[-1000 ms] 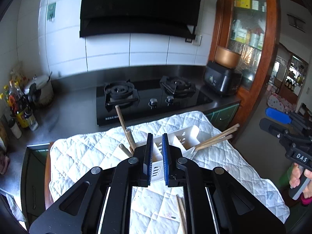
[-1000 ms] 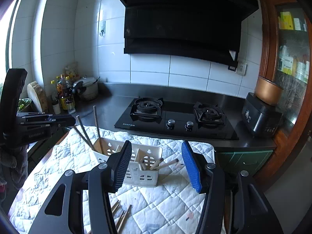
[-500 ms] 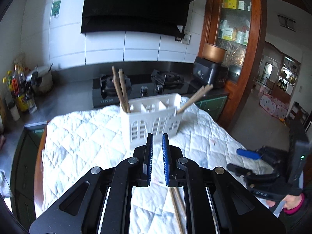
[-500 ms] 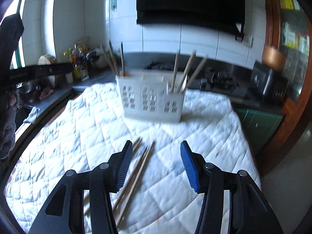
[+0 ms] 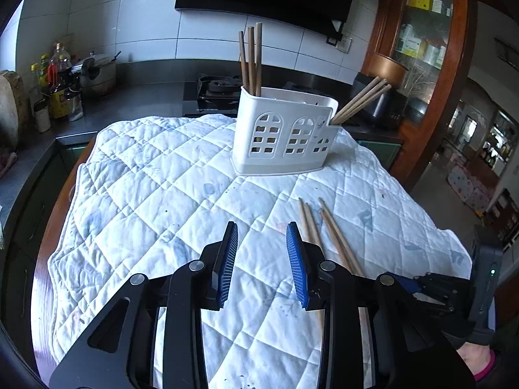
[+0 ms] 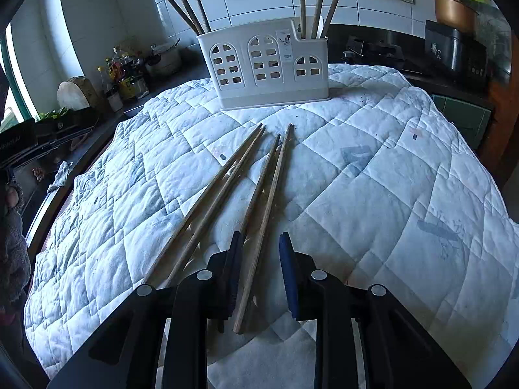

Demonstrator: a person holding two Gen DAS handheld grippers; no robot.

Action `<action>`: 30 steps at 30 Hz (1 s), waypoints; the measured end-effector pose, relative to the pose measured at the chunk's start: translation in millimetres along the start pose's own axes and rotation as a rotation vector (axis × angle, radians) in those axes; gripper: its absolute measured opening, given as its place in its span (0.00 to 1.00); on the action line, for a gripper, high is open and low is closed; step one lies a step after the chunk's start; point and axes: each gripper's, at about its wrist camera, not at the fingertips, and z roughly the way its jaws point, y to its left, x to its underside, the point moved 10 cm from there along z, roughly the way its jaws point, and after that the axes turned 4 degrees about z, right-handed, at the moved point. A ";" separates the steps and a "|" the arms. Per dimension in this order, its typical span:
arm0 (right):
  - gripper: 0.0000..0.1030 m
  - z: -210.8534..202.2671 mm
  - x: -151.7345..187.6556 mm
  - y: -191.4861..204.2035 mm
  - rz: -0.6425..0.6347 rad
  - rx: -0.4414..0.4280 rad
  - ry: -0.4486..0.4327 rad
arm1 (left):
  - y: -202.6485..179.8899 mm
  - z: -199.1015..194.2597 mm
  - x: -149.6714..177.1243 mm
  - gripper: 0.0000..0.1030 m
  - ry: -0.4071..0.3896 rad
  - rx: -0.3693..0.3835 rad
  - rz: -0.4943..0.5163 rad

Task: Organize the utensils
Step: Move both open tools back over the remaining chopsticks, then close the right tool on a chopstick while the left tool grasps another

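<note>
A white utensil holder (image 5: 282, 133) (image 6: 266, 64) stands upright on the quilted cloth, with wooden chopsticks in its left end (image 5: 251, 61) and right end (image 5: 360, 100). Several loose chopsticks (image 5: 324, 227) (image 6: 214, 201) lie on the cloth in front of it. My left gripper (image 5: 261, 230) hovers over bare cloth just left of them, its jaws opening with nothing between them. My right gripper (image 6: 261, 238) is low over the cloth, its jaws closing around the rightmost chopstick (image 6: 275, 188). That chopstick lies between the pads, and a gap still shows on its right side.
The white quilted cloth (image 5: 146, 194) covers a round table with a wooden edge (image 5: 42, 259). Behind are a dark counter with a gas hob (image 5: 214, 87), bottles (image 5: 60, 87) and a pot at the left. A black appliance (image 6: 454, 52) and a wooden cabinet (image 5: 421, 32) stand at the right.
Both grippers have come down close to the cloth. The left jaws have parted from shut. The right jaws have narrowed and now straddle one loose chopstick.
</note>
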 end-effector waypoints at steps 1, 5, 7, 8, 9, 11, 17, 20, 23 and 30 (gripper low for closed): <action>0.19 1.8 -0.3 0.2 0.006 -0.002 0.004 | 1.8 -1.1 2.2 0.31 0.001 -0.005 -0.002; 0.15 8.7 0.9 -2.9 0.026 0.015 0.010 | 5.7 -2.7 12.3 0.32 0.007 -0.018 -0.006; 0.14 10.0 1.3 -3.8 0.034 0.017 0.011 | 7.4 -2.3 15.0 0.32 0.011 -0.022 -0.008; 0.13 10.8 1.3 -3.6 0.037 0.019 0.012 | 8.7 -1.8 16.8 0.32 0.014 -0.025 -0.012; 0.11 11.6 1.4 -3.3 0.038 0.021 0.012 | 10.0 -1.0 18.8 0.32 0.017 -0.026 -0.016; 0.11 14.0 2.8 -3.0 0.040 0.029 0.017 | 9.9 0.5 22.1 0.32 0.023 -0.026 -0.020; 0.11 19.8 7.4 -2.0 0.033 0.062 0.024 | 1.4 6.6 37.7 0.32 0.052 -0.004 -0.020; 0.09 19.2 7.0 -2.7 0.032 0.070 0.020 | -9.7 11.2 48.5 0.32 0.076 0.022 -0.009; 0.07 16.7 5.5 -5.9 0.046 0.070 0.011 | -25.2 17.9 61.3 0.32 0.110 0.058 -0.001; 0.07 2.9 -0.1 -10.3 0.054 0.076 -0.032 | -57.0 39.4 85.7 0.32 0.180 0.123 0.010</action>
